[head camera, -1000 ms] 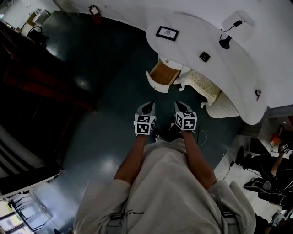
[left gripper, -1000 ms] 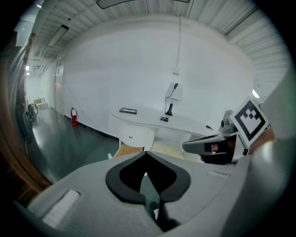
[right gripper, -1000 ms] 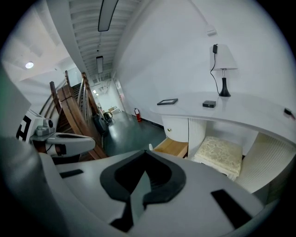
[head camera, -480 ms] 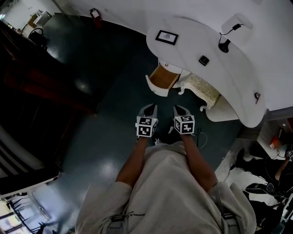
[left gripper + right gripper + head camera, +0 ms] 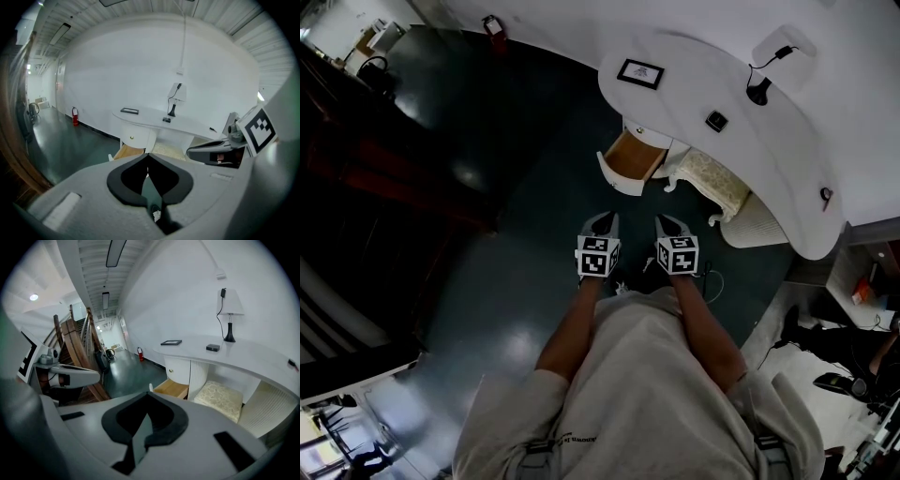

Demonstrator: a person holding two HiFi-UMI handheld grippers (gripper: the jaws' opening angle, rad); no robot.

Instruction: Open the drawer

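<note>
The drawer (image 5: 630,159) of the white curved desk (image 5: 694,84) stands pulled out, and its wooden inside shows. It also appears as the drawer (image 5: 126,151) and the drawer (image 5: 174,388) in the two gripper views. Above it sits a closed drawer front with a small knob (image 5: 131,138). My left gripper (image 5: 602,223) and right gripper (image 5: 667,225) hang side by side over the dark floor, a good way short of the drawer and pointing toward it. Both are shut with nothing between the jaws; the left gripper (image 5: 148,154) and right gripper (image 5: 149,393) have their tips meeting.
A cushioned stool (image 5: 712,178) is tucked under the desk right of the drawer. A picture frame (image 5: 641,73), a small dark box (image 5: 716,121) and a lamp (image 5: 759,89) stand on the desk. A red fire extinguisher (image 5: 493,26) is by the far wall, and a wooden staircase (image 5: 75,341) is at the left.
The head view has shifted slightly. Both grippers stay side by side and shut, and the drawer stands open as before.
</note>
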